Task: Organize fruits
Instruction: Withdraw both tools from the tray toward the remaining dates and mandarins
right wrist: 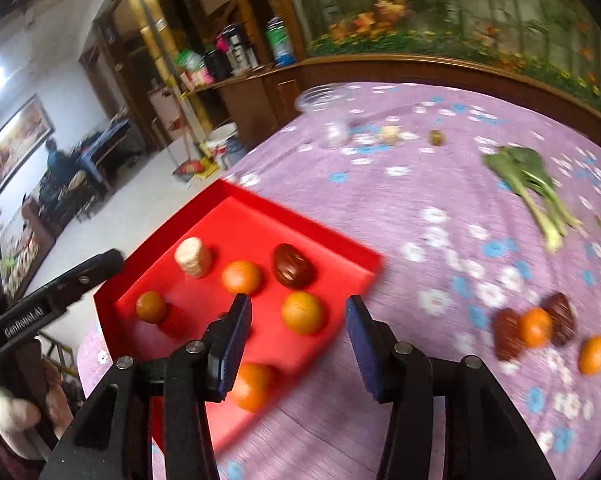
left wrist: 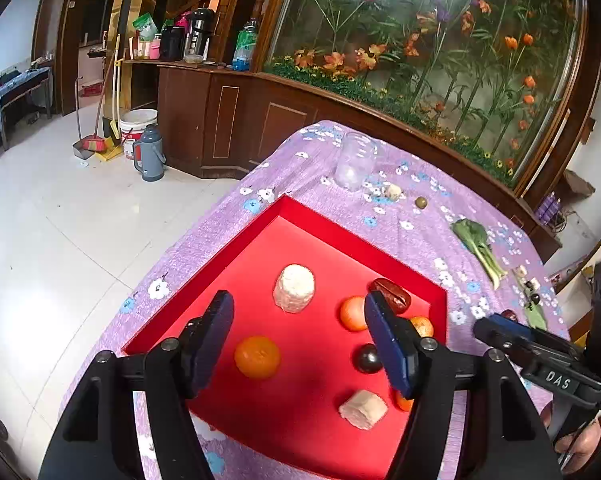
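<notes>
Purple floral cloth covers the table (right wrist: 400, 216); a red tray (left wrist: 340, 236) holds small oranges. Both grippers — left (left wrist: 298, 340), right (right wrist: 298, 350) — hover with jaws released, empty. Loose orange (right wrist: 534, 327) beside dates: light, firm, smooth — likely best pinched across its middle.

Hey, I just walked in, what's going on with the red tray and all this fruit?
A person is sorting fruit into a red tray on a purple flowered tablecloth, holding a gripper in each hand. The left gripper hangs open over the tray, holding nothing. The right gripper is also open and empty, near the tray's edge. Several oranges, a dark red date and pale chunks sit in the tray. More oranges and dates wait on the cloth.
</notes>
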Motion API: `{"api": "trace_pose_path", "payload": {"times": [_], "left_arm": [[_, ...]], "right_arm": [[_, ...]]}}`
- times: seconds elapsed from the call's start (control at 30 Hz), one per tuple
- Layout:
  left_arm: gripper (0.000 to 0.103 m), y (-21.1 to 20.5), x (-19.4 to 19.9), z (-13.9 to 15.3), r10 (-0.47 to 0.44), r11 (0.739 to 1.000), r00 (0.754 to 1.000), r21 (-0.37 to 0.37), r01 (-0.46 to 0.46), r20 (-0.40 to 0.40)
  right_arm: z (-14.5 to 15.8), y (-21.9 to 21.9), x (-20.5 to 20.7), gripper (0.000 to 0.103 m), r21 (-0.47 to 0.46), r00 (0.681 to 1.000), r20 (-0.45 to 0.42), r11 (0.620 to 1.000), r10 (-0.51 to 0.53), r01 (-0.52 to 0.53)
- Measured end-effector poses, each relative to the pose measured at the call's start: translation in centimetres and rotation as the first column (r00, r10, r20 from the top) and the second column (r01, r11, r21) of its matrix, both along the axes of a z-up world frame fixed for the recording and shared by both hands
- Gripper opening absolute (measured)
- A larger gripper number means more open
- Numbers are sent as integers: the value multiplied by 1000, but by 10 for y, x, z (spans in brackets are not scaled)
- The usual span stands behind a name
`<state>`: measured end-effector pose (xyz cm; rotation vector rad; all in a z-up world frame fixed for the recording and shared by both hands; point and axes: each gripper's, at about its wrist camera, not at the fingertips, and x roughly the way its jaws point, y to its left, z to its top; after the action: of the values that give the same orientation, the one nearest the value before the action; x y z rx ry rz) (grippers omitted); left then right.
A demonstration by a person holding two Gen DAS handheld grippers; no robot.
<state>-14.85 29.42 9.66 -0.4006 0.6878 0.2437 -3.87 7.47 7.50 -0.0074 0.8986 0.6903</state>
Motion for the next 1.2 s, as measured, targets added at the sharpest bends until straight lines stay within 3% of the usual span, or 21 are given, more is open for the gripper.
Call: {"api": "trace_pose_path", "payload": {"times": [0.27,0.67,0.9,1.07,1.2], "left_arm": [[69,-28,-7,14,-56,998,998,11,56,21],[76,-85,-2,24,-181,982,983,49,180,17],[76,-135,20,10,-308,949,950,51,310,-43],[76,-167,43,-4,-407,913,911,-19,407,-71],[76,-191,74,-16,-433,901,896,-18,434,-97]], "right_arm": [[1,-94,-5,55,57,985,-46,984,-165,167],[-12,-214,-23,56,26,932,-47,932,-360,362],[-23,-234,-18,56,44,922,-67,922,-382,385],[-31,-233,-2,56,49,920,-73,920,-384,388],[-34,-235,16,56,68,913,-81,912,-399,404]]}}
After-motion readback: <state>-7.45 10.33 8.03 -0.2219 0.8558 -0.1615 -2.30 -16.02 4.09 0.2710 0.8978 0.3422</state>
